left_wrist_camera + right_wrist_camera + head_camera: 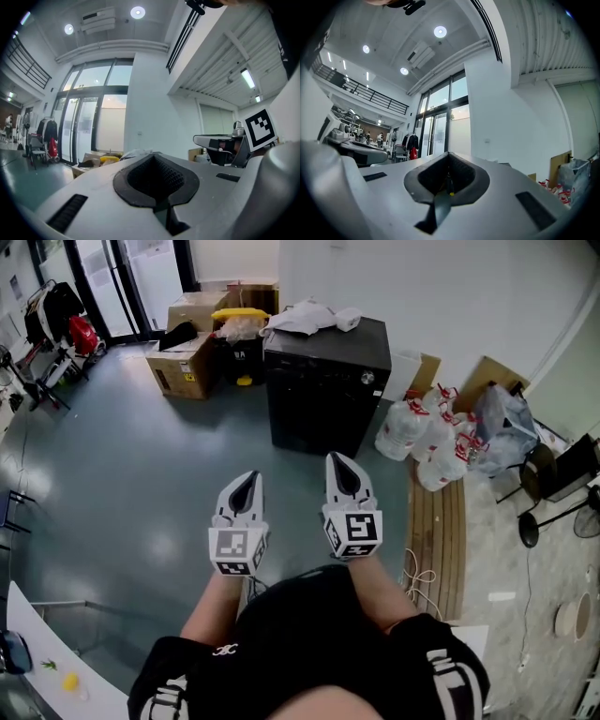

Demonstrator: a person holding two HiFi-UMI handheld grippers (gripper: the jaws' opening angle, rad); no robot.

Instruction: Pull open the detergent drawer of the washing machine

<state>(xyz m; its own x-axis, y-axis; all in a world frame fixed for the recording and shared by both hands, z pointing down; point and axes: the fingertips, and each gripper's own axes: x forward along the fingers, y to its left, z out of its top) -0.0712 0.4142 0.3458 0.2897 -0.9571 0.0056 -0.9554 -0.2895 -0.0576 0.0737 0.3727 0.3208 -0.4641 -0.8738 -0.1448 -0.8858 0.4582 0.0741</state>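
Observation:
A black washing machine (323, 381) stands against the far wall in the head view, with a small knob (367, 378) near its top right corner. I cannot make out its detergent drawer from here. My left gripper (246, 482) and right gripper (340, 465) are held side by side over the grey floor, well short of the machine and pointing toward it. Both are shut with nothing between their jaws. In the left gripper view the left gripper (153, 155) hides most of the machine, and the right gripper (449, 154) does the same in the right gripper view.
White cloth (305, 317) lies on the machine's top. Cardboard boxes (187, 362) and a yellow-lidded bin (239, 320) stand to its left. White plastic bags (427, 437) sit to its right, above a wooden slatted board (439, 531) with a coiled cable (417, 573) beside it.

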